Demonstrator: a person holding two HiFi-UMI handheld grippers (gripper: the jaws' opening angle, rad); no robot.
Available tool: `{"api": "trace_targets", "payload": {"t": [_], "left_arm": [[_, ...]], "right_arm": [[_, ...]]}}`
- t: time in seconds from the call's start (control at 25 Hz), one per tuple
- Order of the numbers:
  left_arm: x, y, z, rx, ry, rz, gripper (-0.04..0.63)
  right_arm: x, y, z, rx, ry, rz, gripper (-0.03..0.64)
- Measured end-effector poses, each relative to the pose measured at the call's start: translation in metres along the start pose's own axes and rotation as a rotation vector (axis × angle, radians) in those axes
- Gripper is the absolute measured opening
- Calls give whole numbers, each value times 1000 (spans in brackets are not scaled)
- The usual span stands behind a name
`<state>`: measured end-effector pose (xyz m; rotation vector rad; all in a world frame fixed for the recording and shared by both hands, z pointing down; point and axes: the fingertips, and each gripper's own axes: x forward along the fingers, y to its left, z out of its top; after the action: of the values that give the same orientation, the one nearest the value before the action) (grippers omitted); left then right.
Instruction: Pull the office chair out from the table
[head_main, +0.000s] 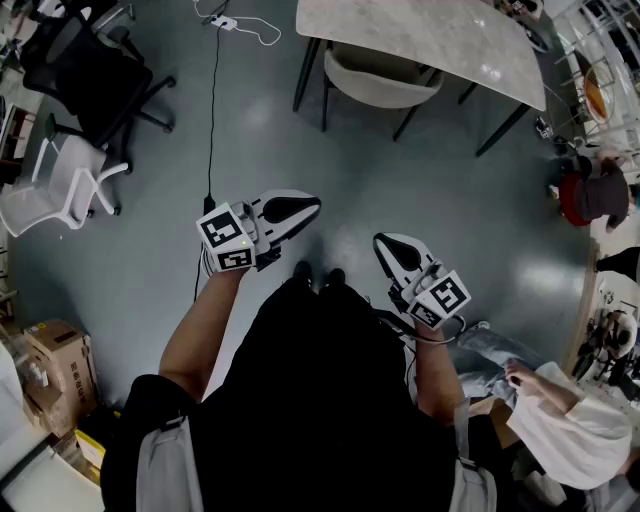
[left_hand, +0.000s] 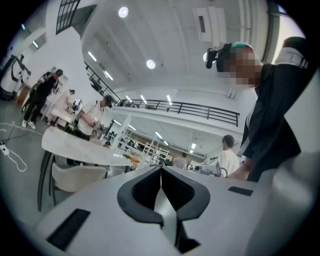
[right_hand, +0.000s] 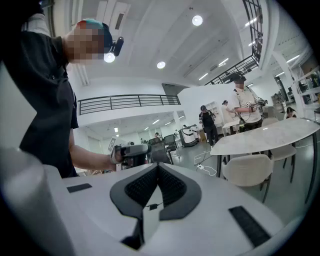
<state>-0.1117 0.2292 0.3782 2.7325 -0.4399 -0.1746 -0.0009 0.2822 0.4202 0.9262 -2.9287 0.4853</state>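
Starts with open grey floor to cross, then the pale table at the top of the head view, and under its near edge the beige chair, seat tucked in, curved backrest toward the camera. Looks like the approach stage, with nothing yet touched. Best to walk straight up, steering clear of the black cable off to the left. Holds the left gripper and right gripper out in front at waist level, well apart from the chair, both pressed closed and empty. Needs the jaws spread before arrival, then closed on the backrest's top rim, one per side, followed by a straight, level pull to keep the legs clear of the table's.
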Motion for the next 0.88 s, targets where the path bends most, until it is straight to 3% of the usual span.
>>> {"api": "trace_targets", "payload": {"t": [0.28,0.6,0.88], "left_arm": [[25,-45,-24,-1,46,-63,11],[49,-41,-9,67,59,-17,11],[79,-52,-30,131,102,20,11]], "right_arm": [[0,15,19,-62,-18,55,20],[-29,3,19,-116,5,4,21],[-52,-23,19,-100,-3,-4,21]]}}
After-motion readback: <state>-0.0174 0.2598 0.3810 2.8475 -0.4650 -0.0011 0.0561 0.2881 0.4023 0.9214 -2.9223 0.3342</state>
